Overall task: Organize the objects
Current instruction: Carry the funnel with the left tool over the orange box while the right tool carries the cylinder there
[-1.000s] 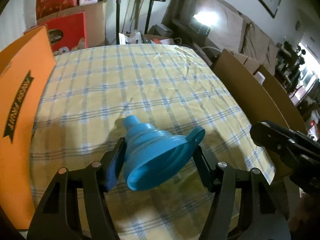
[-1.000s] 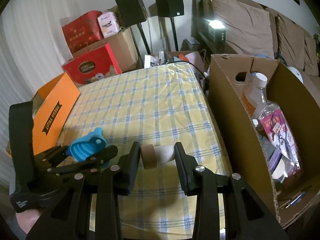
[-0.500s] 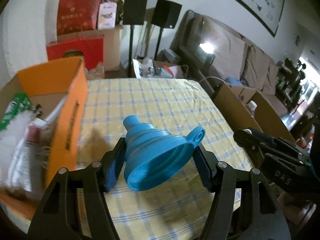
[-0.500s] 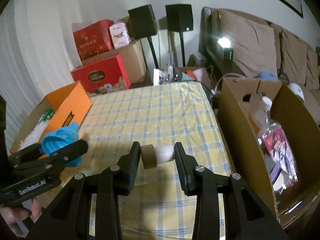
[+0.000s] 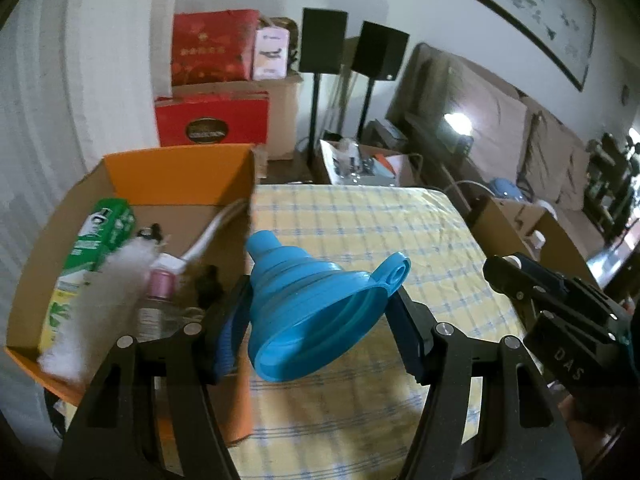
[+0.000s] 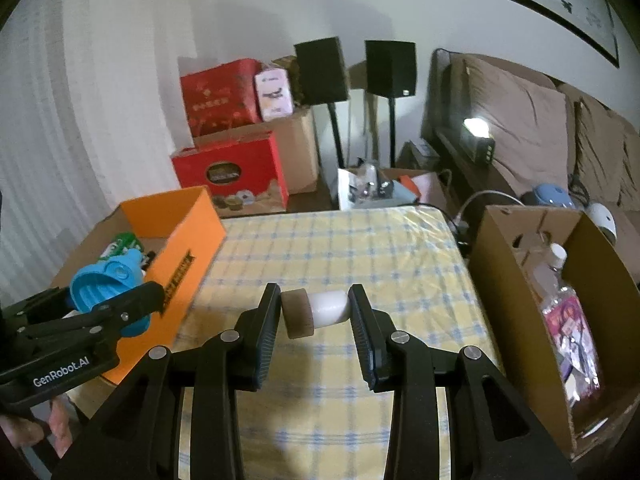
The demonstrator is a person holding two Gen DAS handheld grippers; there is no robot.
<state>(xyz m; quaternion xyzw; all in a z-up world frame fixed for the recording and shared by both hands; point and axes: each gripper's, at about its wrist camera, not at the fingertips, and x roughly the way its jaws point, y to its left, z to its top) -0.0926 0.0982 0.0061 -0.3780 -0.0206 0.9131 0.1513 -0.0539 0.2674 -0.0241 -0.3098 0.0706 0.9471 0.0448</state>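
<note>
1. Funnel (image 5: pixel 316 308), blue and collapsible, sits clamped between the left gripper's (image 5: pixel 320 332) pads, about half spread, spout tilted up and away. A second ago it hung low over the checked tablecloth (image 5: pixel 360 224); now it is raised, right beside the orange box (image 5: pixel 180 176).
2. That box's inside has come into view: a green carton (image 5: pixel 92 248), something white and fluffy, a small bottle. The funnel looks headed in there, though it is not yet over the opening.
3. The right gripper (image 6: pixel 316 316), jaws fairly narrow, grips a small white jar (image 6: pixel 328 308) with a brown cap end to end, lifted above the cloth.
4. The brown box (image 6: pixel 532 280) on the right, already holding bottles, seems its likely place.
</note>
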